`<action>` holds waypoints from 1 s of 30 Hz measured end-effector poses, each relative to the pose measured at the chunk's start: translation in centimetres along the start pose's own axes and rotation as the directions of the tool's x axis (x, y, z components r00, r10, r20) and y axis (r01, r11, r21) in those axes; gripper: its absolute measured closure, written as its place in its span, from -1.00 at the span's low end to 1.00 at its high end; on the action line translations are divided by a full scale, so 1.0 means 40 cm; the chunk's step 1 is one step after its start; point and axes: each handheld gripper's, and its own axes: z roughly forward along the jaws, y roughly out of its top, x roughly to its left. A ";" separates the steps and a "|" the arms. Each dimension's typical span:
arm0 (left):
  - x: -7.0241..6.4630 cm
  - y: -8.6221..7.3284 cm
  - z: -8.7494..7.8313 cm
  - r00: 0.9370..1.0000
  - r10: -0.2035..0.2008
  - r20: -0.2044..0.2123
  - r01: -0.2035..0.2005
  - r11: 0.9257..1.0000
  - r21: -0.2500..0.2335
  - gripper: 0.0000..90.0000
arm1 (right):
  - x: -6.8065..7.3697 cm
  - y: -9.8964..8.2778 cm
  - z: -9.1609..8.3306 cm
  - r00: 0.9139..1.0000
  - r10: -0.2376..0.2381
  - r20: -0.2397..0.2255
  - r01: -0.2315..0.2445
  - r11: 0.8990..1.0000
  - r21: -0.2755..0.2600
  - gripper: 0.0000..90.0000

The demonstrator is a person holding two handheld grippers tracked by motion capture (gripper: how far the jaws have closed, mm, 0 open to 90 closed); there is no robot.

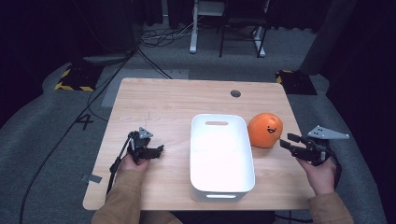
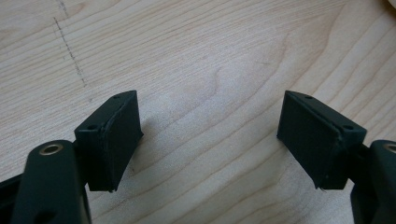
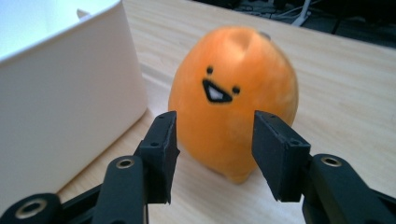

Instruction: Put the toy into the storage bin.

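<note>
An orange plush toy (image 1: 265, 129) with a smiling face stands on the wooden table (image 1: 163, 105), right beside a white bin (image 1: 221, 157). My right gripper (image 1: 289, 142) hovers just right of the toy, pointing at it, jaws open. In the right gripper view the toy (image 3: 233, 107) stands beyond the open gripper (image 3: 212, 154), apart from the pads, with the bin wall (image 3: 70, 102) at left. My left gripper (image 1: 158, 150) rests low over the table left of the bin, open. In the left gripper view its jaws (image 2: 208, 137) stand wide with bare wood between them.
The bin is empty and stands lengthwise in the table's middle, near the front edge. A round cable hole (image 1: 236, 93) sits near the far edge. Beyond the table are floor cables (image 1: 154, 37) and desk legs (image 1: 194, 28).
</note>
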 end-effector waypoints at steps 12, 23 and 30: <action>-0.001 0.000 0.001 1.000 -0.003 -0.005 0.003 1.000 -0.005 -0.51 | -0.048 0.071 0.017 1.000 0.013 0.003 -0.013 0.998 -0.065 0.13; -0.004 0.000 0.001 1.000 -0.010 -0.011 0.010 1.000 -0.005 -0.52 | -0.083 0.104 0.084 0.997 0.065 -0.035 -0.068 0.992 -0.103 0.20; -0.004 0.000 0.001 1.000 -0.011 -0.013 0.011 1.000 -0.005 -0.52 | -0.106 0.099 0.128 0.993 0.106 -0.054 -0.110 0.990 -0.083 0.22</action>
